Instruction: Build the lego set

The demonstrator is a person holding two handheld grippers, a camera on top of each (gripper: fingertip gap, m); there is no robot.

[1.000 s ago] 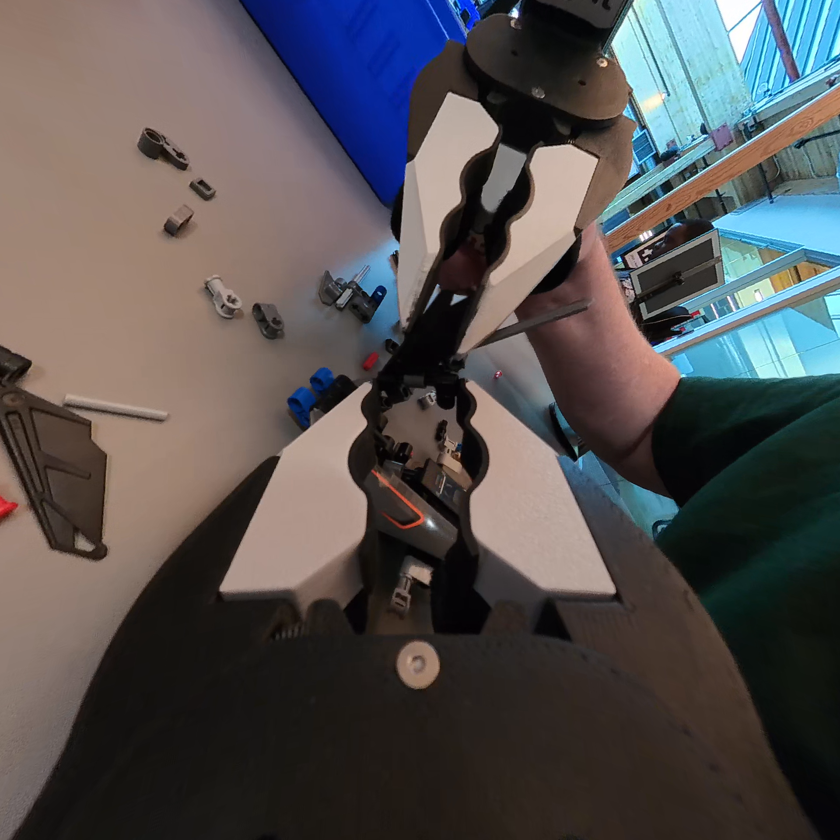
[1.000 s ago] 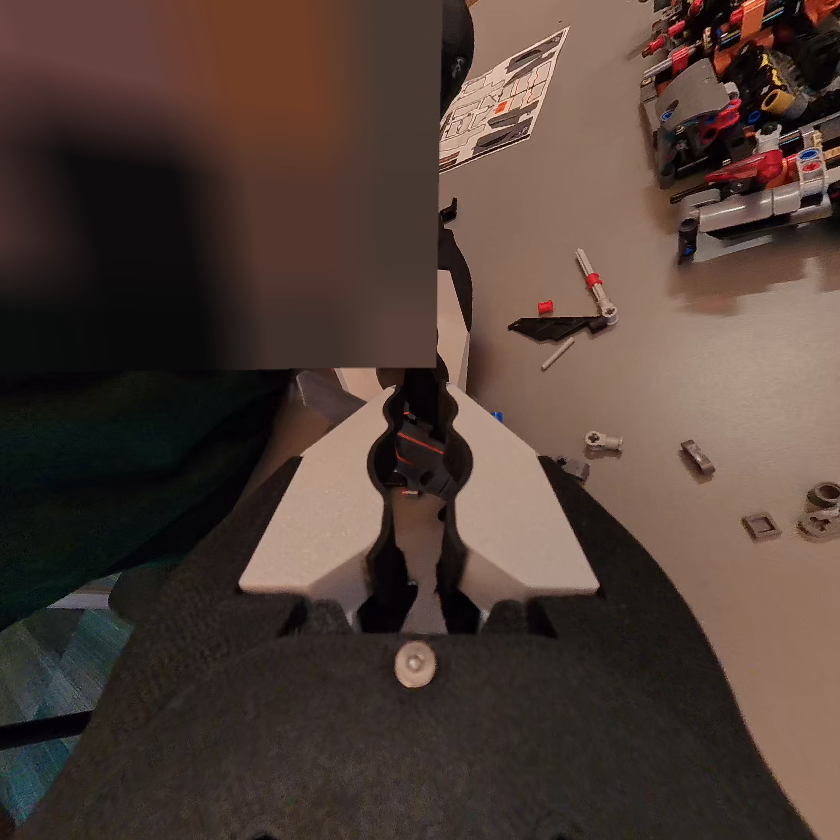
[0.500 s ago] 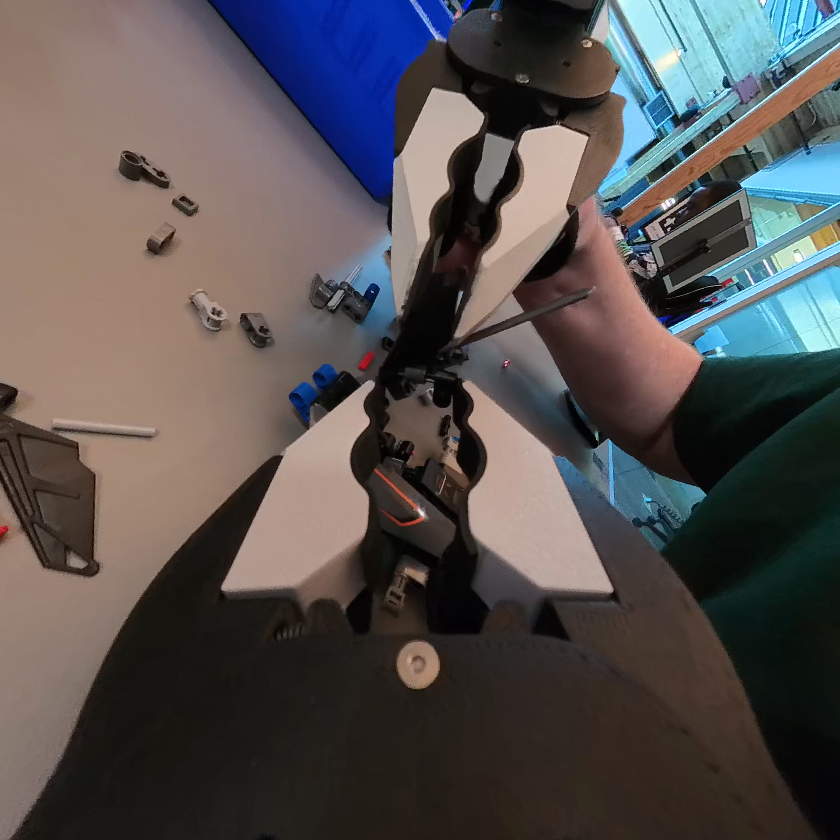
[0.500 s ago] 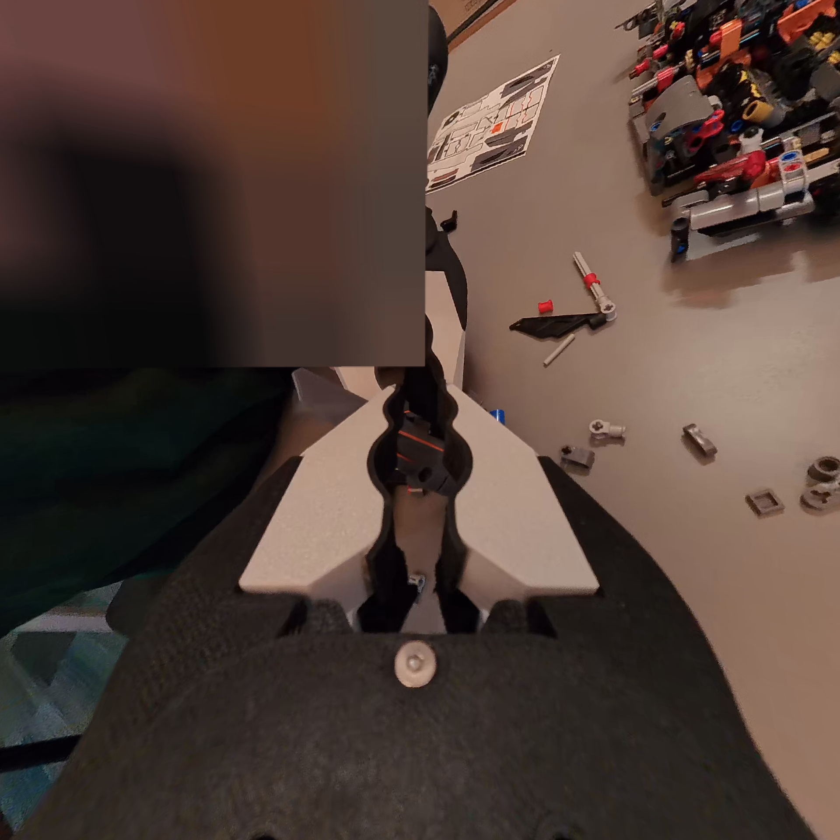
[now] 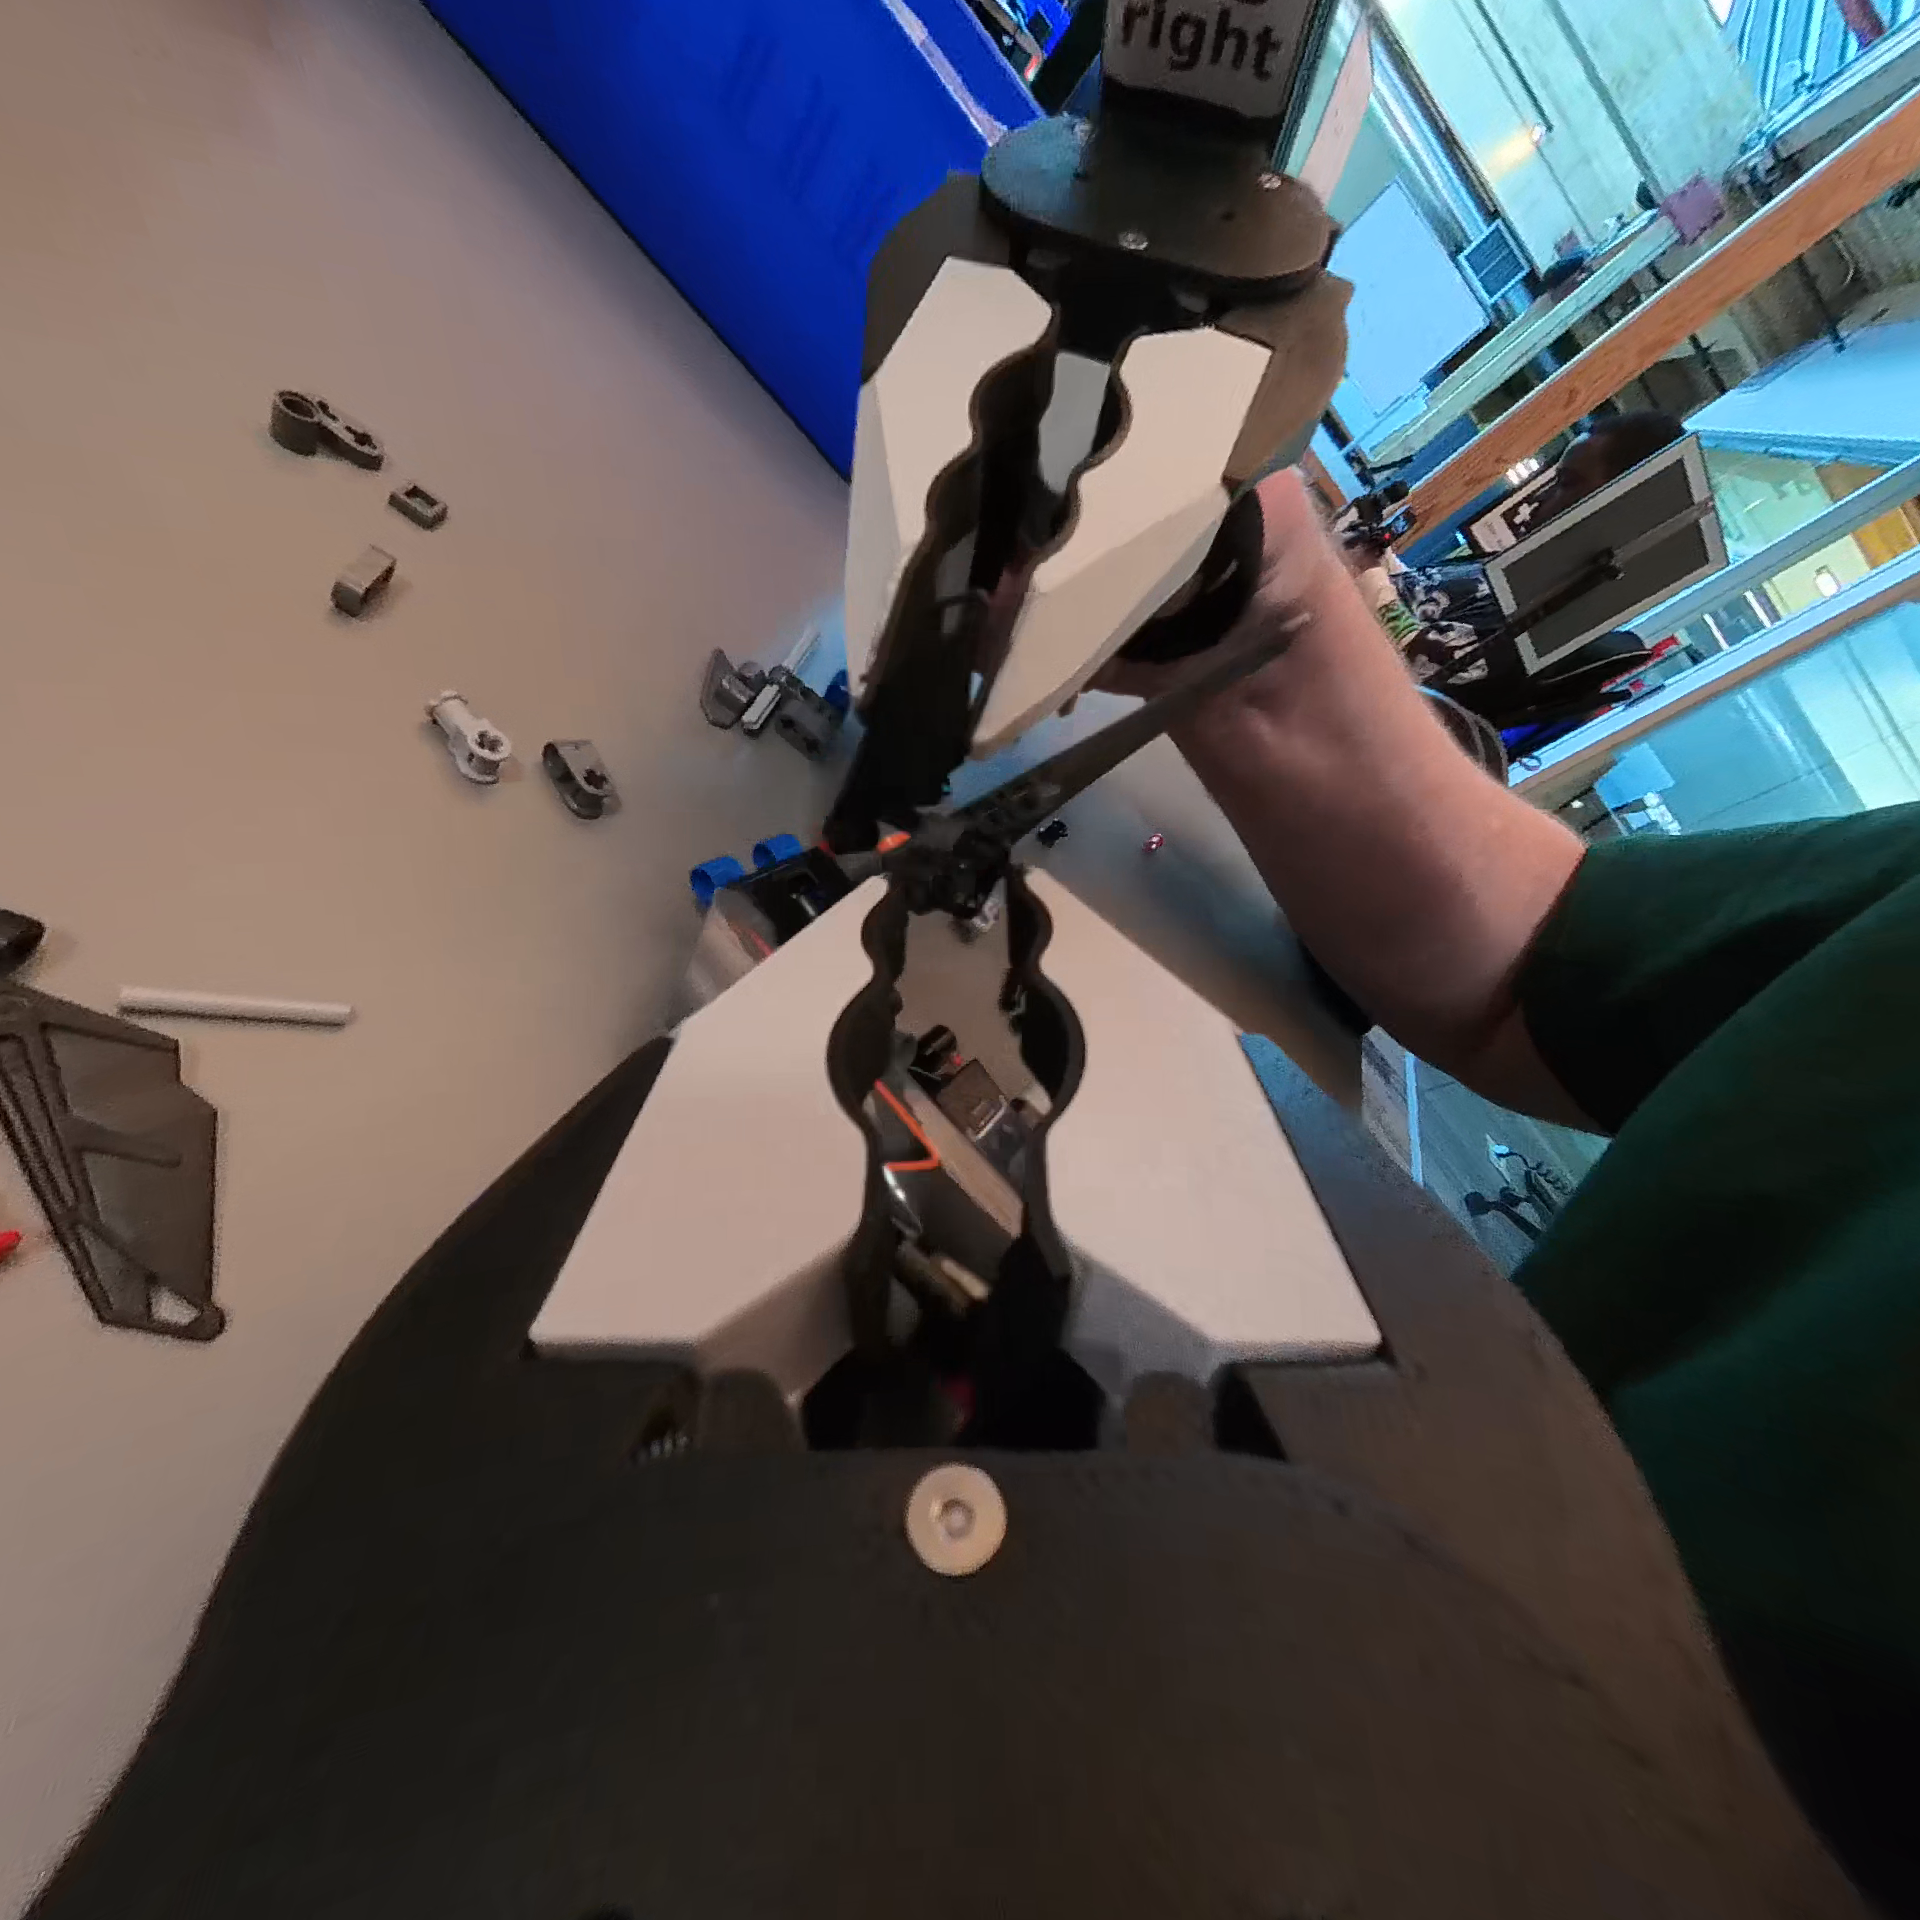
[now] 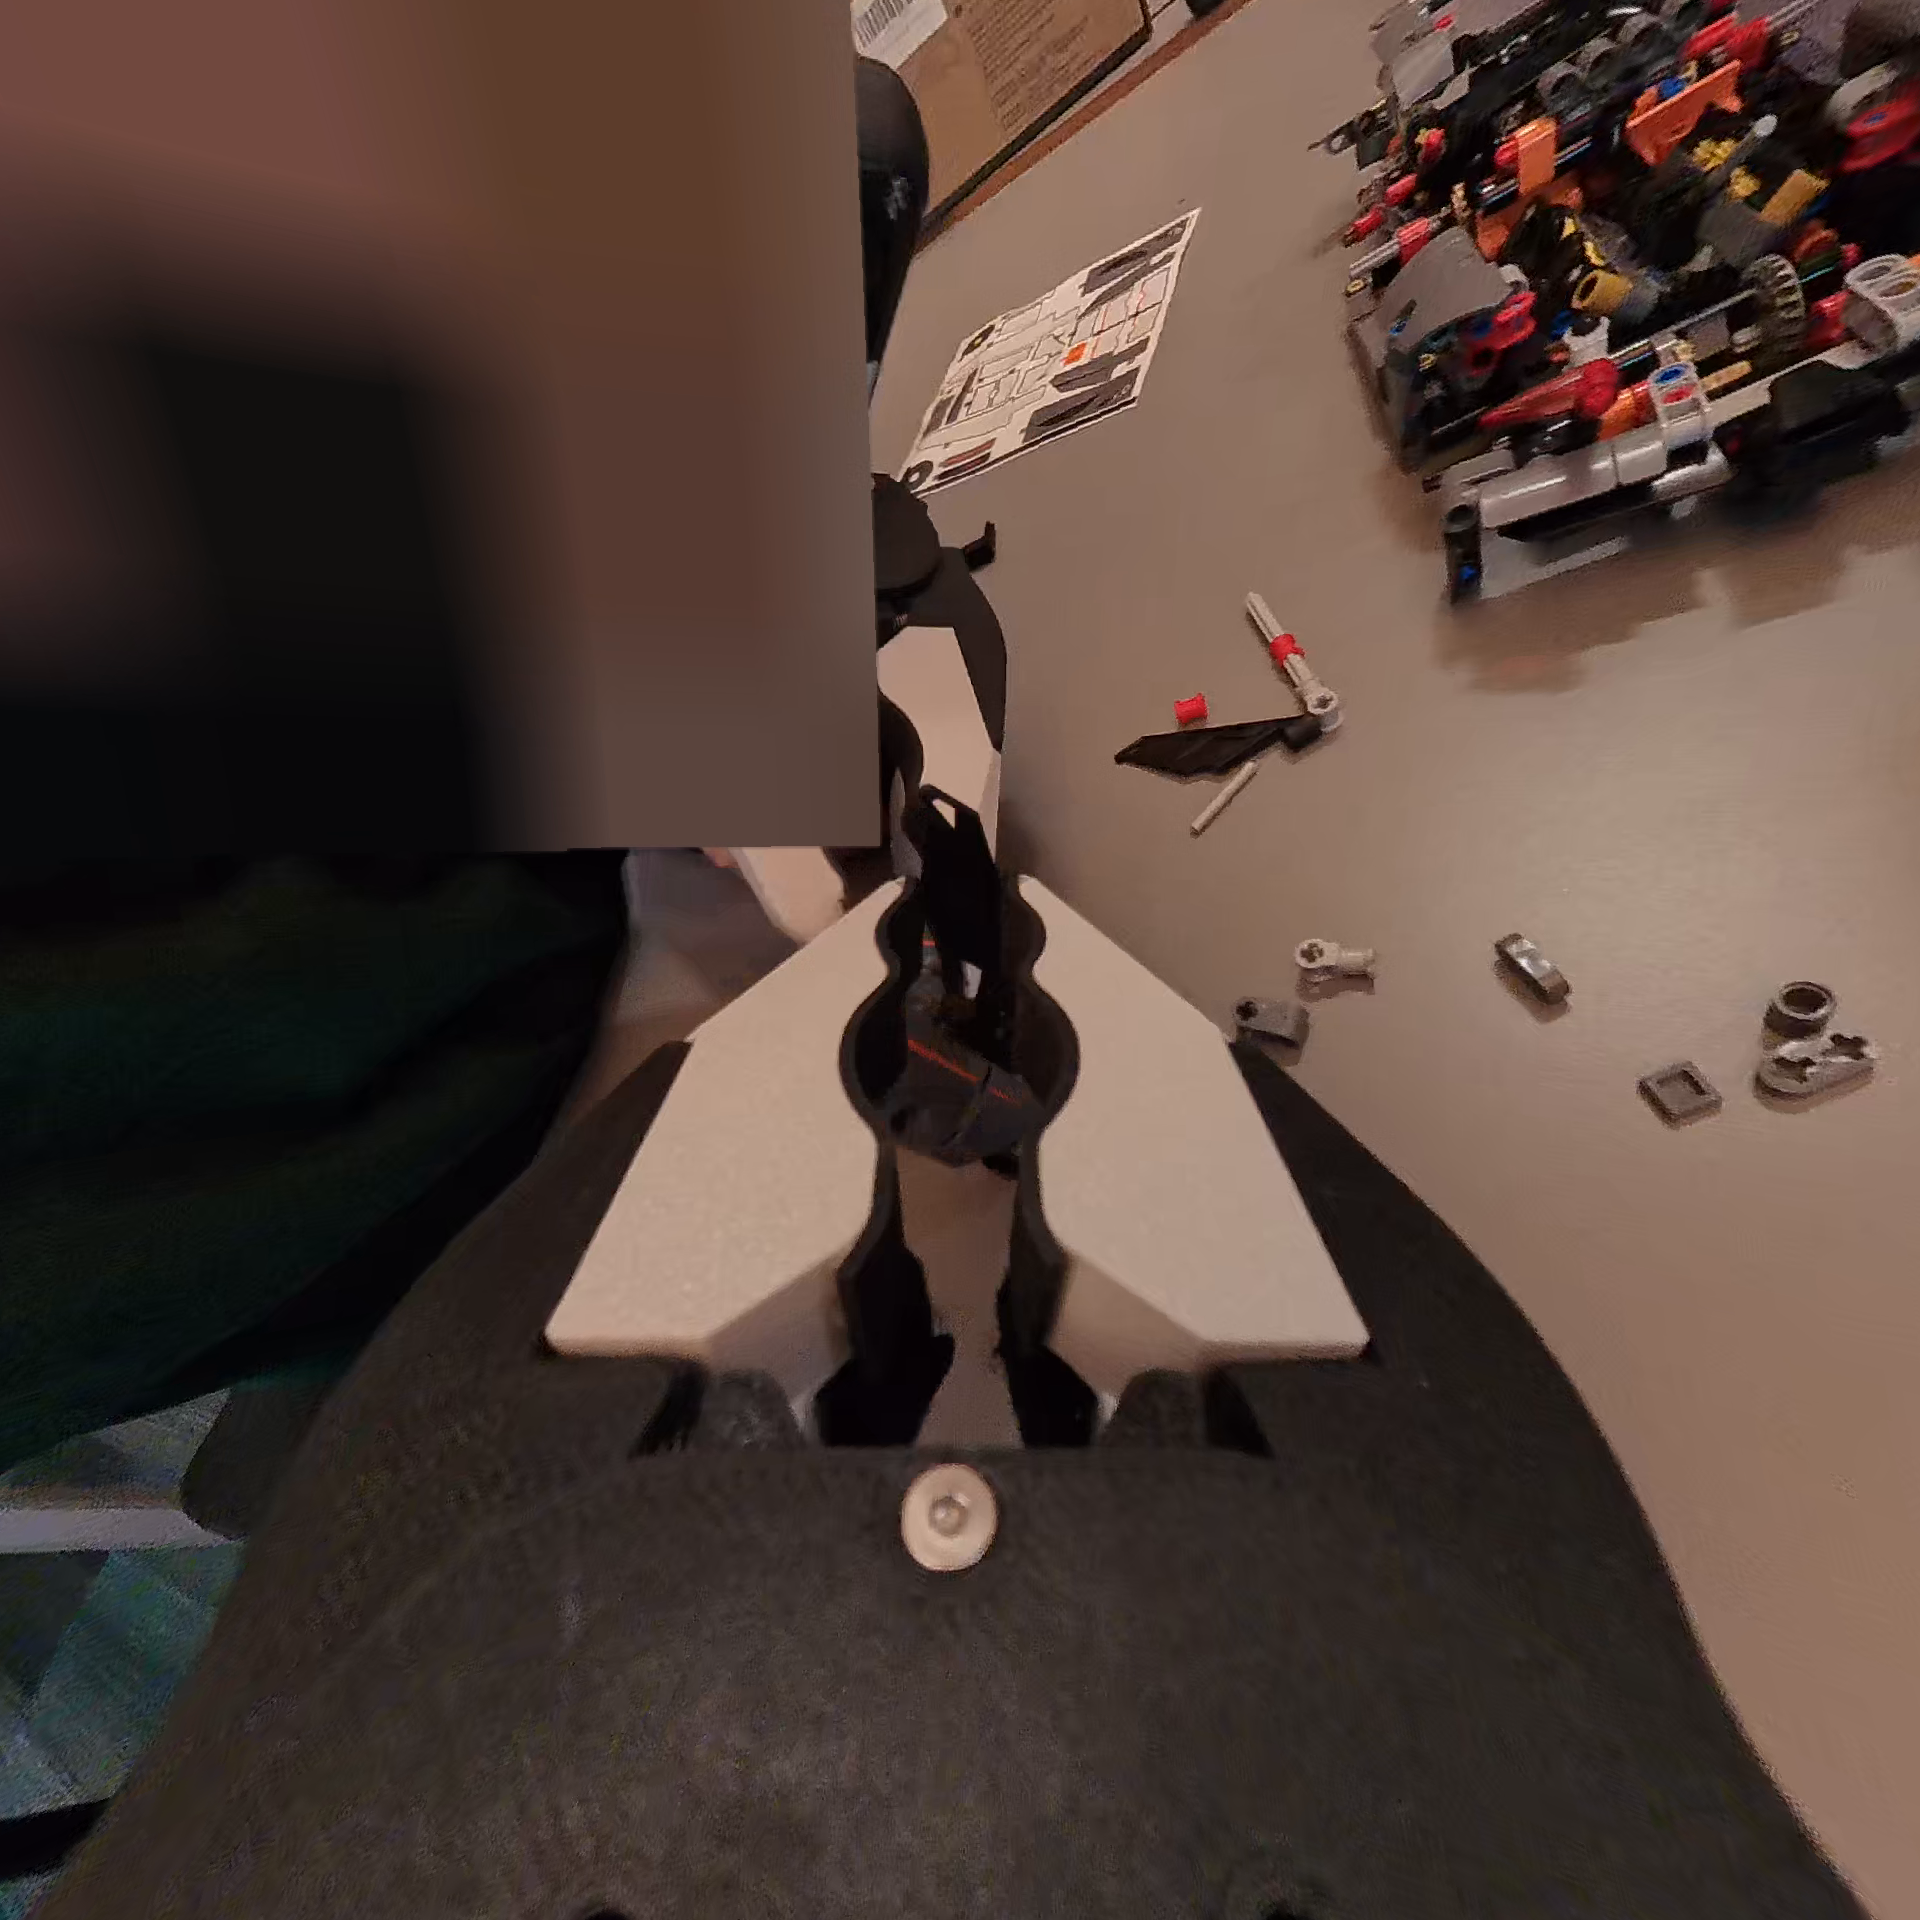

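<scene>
1. Writing first: your right gripper carries a white label with black lettering on its top block, seen in the left wrist view. A printed white sheet of dark and orange sticker shapes lies flat on the grey desk, and a brown cardboard box with a printed label sits at the far edge; none of that print is legible.
2. Your two grippers meet tip to tip above the desk. Your bare right forearm, in a dark green sleeve, reaches in from the right side of the left wrist view.
3. Your left gripper has its fingers closed on a small black and grey lego sub-assembly with an orange stripe, held deep between them.
4. Your right gripper's fingers pinch a thin black lego beam, whose lower end touches the sub-assembly at the left fingertips.
5. Loose parts are scattered on the desk: a flat black angular lego panel, a light grey lego axle and small grey connectors.
6. The large, multicoloured, part-built lego model stands well apart at the desk's far right.
</scene>
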